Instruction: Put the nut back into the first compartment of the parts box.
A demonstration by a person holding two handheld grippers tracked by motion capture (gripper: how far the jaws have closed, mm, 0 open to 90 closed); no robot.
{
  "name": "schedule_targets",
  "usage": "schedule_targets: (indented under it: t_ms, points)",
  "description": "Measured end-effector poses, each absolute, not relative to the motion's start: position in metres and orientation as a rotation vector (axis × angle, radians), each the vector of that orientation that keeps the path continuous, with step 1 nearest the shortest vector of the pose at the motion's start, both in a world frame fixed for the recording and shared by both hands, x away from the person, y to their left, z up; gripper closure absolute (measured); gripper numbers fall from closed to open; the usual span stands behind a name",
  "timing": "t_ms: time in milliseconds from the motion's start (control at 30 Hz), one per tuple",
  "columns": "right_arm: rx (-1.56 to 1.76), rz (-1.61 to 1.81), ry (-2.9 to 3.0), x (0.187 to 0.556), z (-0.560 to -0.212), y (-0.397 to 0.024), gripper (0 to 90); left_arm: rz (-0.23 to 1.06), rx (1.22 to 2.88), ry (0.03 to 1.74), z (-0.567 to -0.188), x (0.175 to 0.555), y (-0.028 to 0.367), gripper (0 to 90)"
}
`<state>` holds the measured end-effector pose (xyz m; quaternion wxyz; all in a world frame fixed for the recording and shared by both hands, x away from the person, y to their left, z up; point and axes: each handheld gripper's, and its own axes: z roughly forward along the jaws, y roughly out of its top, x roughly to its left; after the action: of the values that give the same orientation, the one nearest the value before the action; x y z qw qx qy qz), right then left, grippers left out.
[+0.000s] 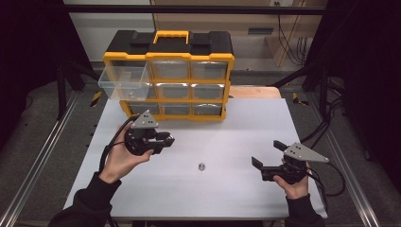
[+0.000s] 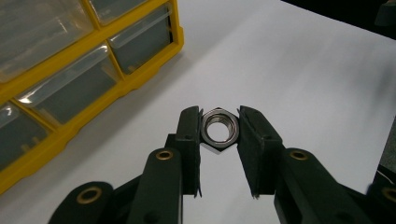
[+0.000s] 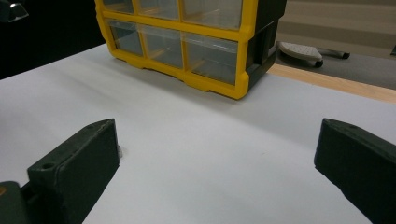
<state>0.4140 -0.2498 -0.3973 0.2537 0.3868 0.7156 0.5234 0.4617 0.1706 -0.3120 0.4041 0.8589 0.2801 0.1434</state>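
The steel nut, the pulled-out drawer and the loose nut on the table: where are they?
Steel nut (image 2: 220,129), left gripper view, its threaded ring.
Pulled-out drawer (image 1: 121,82), high view, its clear front wall.
Loose nut (image 1: 200,166), high view, its middle.

No lettering, brand mark, number or sign can be read anywhere: none on the yellow-and-black drawer cabinet (image 1: 169,75), none on its clear drawer fronts, none on the steel nut (image 2: 219,129) seen in the left gripper view, and none on the white table (image 1: 236,189) in front of the cabinet
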Motion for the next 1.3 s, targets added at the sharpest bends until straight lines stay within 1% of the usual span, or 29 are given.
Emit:
schedule_targets:
  t_ms: [867,1300]
  points:
    - [1.052,1.423,1.946,0.414,-0.397,-0.249,0.5,0.446,2.107,0.734,-0.258,0.462,0.201,69.3]
    - [1.052,1.424,1.944,0.414,-0.397,-0.249,0.5,0.492,2.095,0.759,-0.231,0.469,0.216,69.3]
